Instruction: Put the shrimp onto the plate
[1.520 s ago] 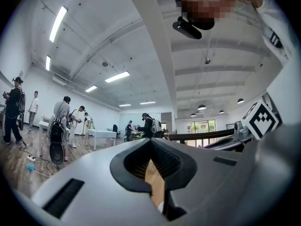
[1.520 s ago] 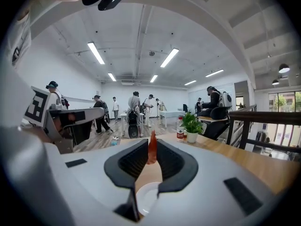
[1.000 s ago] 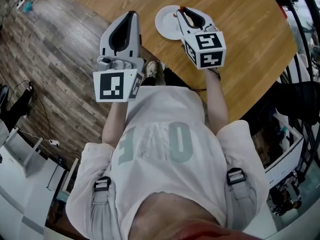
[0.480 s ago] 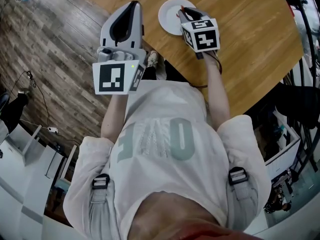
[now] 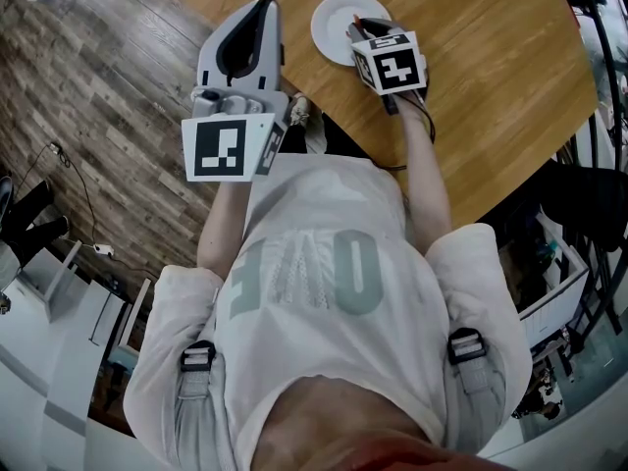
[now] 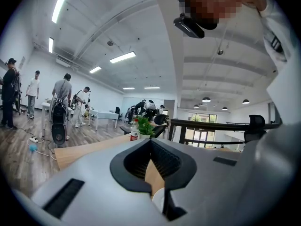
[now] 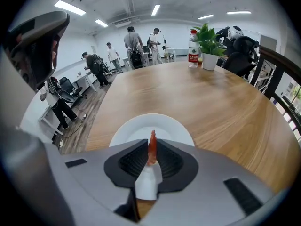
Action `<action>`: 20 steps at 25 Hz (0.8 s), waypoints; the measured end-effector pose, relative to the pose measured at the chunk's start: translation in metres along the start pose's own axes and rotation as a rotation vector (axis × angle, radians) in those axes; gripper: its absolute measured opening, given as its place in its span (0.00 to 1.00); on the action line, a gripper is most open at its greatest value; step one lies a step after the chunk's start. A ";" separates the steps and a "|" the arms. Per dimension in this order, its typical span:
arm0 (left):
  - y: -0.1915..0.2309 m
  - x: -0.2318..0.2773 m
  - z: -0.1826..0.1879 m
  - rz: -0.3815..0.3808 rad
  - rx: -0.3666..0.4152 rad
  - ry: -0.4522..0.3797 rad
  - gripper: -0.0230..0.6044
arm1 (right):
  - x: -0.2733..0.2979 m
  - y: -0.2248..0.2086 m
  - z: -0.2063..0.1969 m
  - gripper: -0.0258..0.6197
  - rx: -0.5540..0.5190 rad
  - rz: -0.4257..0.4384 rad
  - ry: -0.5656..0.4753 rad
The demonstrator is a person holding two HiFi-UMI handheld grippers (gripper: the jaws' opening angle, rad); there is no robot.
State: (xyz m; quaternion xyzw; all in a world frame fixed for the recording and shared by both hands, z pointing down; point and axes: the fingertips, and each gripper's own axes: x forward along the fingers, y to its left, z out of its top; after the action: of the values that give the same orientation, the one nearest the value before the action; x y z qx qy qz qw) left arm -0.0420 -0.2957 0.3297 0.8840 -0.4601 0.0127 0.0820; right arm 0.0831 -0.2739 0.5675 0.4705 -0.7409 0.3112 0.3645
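The right gripper (image 7: 152,144) has its jaws pinched on a thin orange-red shrimp (image 7: 153,150) just above the round white plate (image 7: 136,128). Left of the plate, the left gripper (image 6: 150,142) has its jaws together on nothing. Beyond the plate, the light-wood table (image 7: 211,98) carries a potted green plant (image 7: 207,44) and a red-labelled bottle (image 7: 193,46), with people (image 7: 134,44) standing farther off.

We count one plate (image 7: 128,128), one shrimp (image 7: 152,149), one left gripper (image 5: 263,6) and one right gripper (image 5: 356,29). We also record one bottle (image 7: 192,42) and one potted plant (image 7: 208,45).
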 end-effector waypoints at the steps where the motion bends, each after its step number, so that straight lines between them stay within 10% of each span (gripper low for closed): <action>1: 0.001 -0.001 0.000 0.002 -0.001 0.000 0.05 | 0.000 0.001 0.000 0.14 -0.005 0.000 0.003; 20: -0.004 -0.005 -0.003 0.015 -0.007 0.005 0.05 | 0.008 -0.001 0.002 0.14 -0.045 -0.012 0.025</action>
State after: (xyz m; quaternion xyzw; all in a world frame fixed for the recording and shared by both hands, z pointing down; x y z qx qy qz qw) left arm -0.0414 -0.2890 0.3319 0.8801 -0.4667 0.0142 0.0860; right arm 0.0812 -0.2801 0.5734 0.4628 -0.7401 0.2982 0.3863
